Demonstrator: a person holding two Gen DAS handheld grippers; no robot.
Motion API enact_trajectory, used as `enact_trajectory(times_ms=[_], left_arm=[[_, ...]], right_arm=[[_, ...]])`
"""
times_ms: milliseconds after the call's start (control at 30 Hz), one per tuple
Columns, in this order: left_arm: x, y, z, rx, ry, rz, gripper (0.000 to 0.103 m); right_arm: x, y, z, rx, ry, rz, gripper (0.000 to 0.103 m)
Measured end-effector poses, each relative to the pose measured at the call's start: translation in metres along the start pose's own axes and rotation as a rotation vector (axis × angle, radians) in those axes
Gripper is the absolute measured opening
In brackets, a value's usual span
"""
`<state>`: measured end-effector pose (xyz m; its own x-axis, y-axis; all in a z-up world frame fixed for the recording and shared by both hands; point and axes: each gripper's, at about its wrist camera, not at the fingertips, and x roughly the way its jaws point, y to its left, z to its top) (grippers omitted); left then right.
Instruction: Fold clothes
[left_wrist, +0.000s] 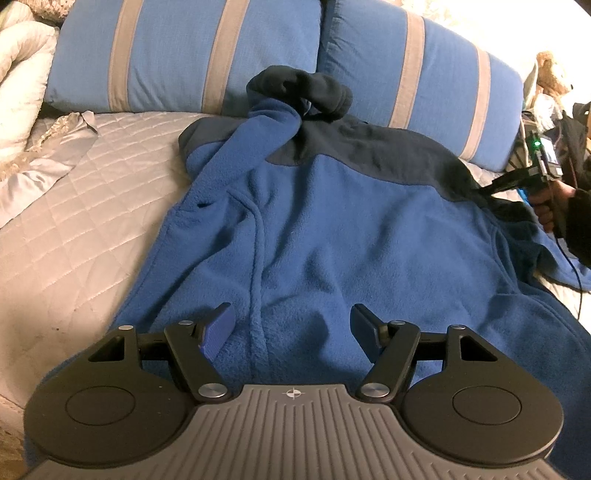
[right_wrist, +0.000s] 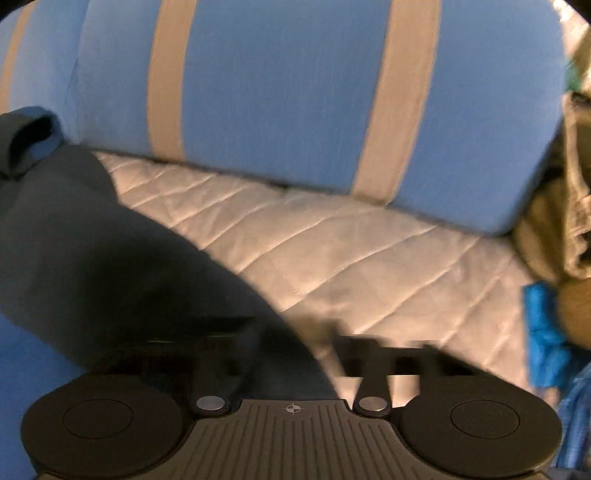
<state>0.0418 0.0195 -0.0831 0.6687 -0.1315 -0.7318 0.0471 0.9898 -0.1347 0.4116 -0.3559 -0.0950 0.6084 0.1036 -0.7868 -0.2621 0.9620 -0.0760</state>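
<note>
A blue fleece jacket (left_wrist: 332, 236) with a dark navy yoke and collar lies spread on the quilted bed. One sleeve is folded up toward the collar. My left gripper (left_wrist: 291, 328) is open, its jaws wide apart just above the jacket's lower part. My right gripper (left_wrist: 487, 190) shows at the jacket's right shoulder, its fingers at the dark fabric. In the right wrist view the right gripper (right_wrist: 291, 350) is blurred by motion, and the navy fabric (right_wrist: 129, 258) covers its left finger.
The light quilted bedspread (left_wrist: 92, 206) covers the bed (right_wrist: 332, 251). Two blue pillows with tan stripes (left_wrist: 184, 55) (right_wrist: 295, 92) lie behind the jacket. A bunched cream blanket (left_wrist: 22, 74) is at the left. Clutter (right_wrist: 554, 221) sits at the right edge.
</note>
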Motion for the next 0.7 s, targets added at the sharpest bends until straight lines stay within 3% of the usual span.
enact_trajectory(times_ms=[67,200,233,267,333,433,533,700], left_arm=[[0.000,0.000,0.000,0.000,0.000,-0.001,0.068],[0.000,0.000,-0.001,0.001,0.001,0.001,0.068],[0.000,0.000,-0.001,0.000,0.000,0.001,0.068],[0.000,0.000,-0.002,-0.001,-0.001,0.000,0.068],[0.000,0.000,-0.002,-0.001,-0.002,0.000,0.068],[0.001,-0.001,-0.002,0.000,-0.004,0.001,0.068],[0.001,0.000,-0.002,-0.002,-0.006,-0.001,0.068],[0.000,-0.001,-0.003,0.000,-0.011,0.001,0.068]], right_arm=[[-0.006,0.006,0.003,-0.041,-0.055,-0.058,0.005],[-0.033,0.022,0.009,-0.105,-0.302,-0.251,0.003],[-0.040,0.025,0.010,-0.121,-0.359,-0.304,0.010],[-0.046,0.024,0.011,-0.116,-0.381,-0.305,0.018],[-0.060,0.021,0.015,-0.096,-0.394,-0.274,0.066],[-0.082,0.025,0.012,-0.107,-0.435,-0.295,0.090],[-0.110,0.025,0.004,-0.112,-0.444,-0.282,0.100],[-0.163,0.024,-0.012,-0.093,-0.442,-0.218,0.103]])
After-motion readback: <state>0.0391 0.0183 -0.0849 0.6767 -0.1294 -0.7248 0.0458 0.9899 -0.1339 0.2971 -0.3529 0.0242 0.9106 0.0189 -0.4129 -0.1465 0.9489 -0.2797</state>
